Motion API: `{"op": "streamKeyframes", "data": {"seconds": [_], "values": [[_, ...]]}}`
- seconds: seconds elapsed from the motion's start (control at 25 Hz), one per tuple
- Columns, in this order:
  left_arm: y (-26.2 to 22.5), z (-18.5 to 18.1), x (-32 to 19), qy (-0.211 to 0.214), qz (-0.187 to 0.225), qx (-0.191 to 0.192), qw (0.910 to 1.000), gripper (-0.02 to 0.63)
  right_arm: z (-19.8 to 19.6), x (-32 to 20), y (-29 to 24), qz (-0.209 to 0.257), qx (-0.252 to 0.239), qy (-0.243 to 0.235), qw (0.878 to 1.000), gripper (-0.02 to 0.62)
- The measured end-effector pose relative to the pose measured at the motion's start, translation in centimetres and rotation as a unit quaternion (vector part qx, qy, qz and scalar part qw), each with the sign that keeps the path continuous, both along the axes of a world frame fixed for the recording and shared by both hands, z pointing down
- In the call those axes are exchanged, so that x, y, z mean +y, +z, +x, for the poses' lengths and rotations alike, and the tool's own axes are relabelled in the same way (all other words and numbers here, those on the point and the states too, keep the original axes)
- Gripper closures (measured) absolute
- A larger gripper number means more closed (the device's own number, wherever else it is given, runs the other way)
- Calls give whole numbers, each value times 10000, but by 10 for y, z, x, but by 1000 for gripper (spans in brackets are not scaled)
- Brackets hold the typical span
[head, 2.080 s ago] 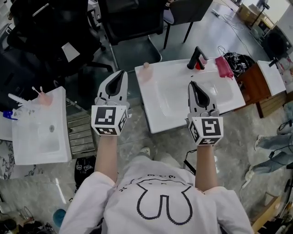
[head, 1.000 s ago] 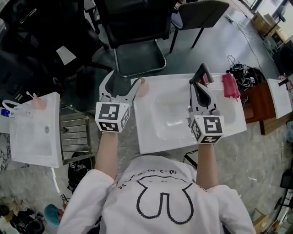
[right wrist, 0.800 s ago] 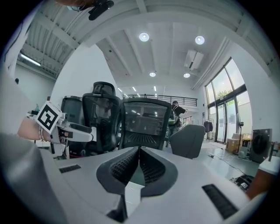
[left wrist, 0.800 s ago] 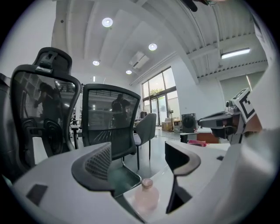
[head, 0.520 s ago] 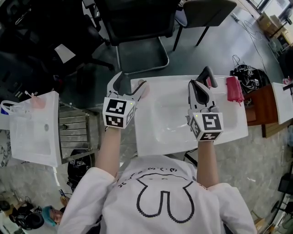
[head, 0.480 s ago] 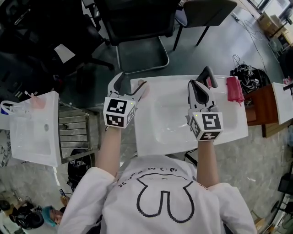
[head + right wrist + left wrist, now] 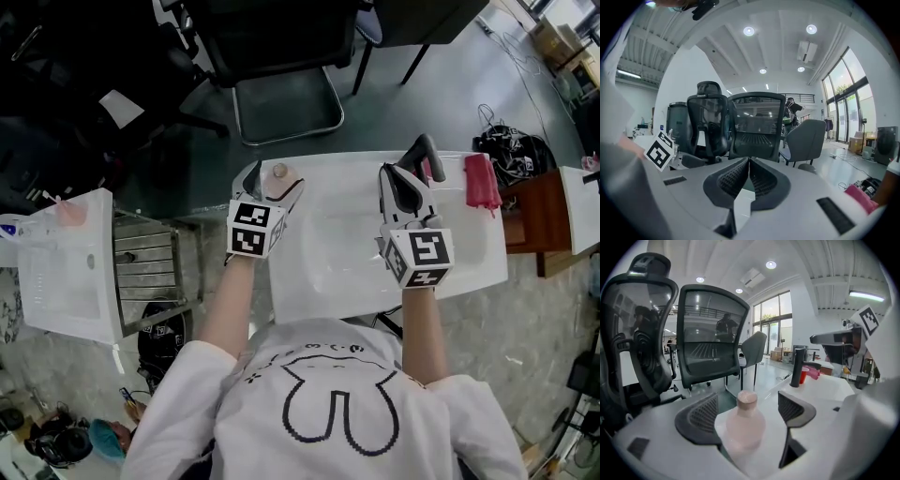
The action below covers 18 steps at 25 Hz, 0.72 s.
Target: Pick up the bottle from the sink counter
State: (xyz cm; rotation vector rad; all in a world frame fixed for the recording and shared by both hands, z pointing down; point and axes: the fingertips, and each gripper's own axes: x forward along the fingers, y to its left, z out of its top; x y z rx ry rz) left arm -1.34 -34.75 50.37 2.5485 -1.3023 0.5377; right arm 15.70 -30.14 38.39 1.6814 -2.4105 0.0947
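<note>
Framing the pink bottle [image 7: 744, 423] at the far left corner of the sink surface [image 7: 314, 286] is the step in hand: the left claw [image 7: 274, 180] is being opened around it, seemingly without contact. A firm closing on its body is called for next; the right claw [image 7: 748, 174] is clenched, empty

You have one bottle [image 7: 278, 172] at 11 o'clock. Toward 1 o'clock are one black faucet [image 7: 420, 148], one red cup [image 7: 803, 375] and one pink cloth [image 7: 483, 183]. There are two white sink tables, the central table [image 7: 473, 267] and the table [image 7: 37, 314] at 9 o'clock. Three chairs [image 7: 640, 329] [image 7: 712, 333] [image 7: 753, 350] stand around 12 o'clock.
</note>
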Motion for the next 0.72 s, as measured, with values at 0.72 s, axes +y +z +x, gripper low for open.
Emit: {"op": "streamKeyframes", "data": {"seconds": [0.72], "values": [[73, 7, -17, -390, -745, -510, 9952, 213, 7, -6, 43, -482, 30, -280, 9984, 565]]}}
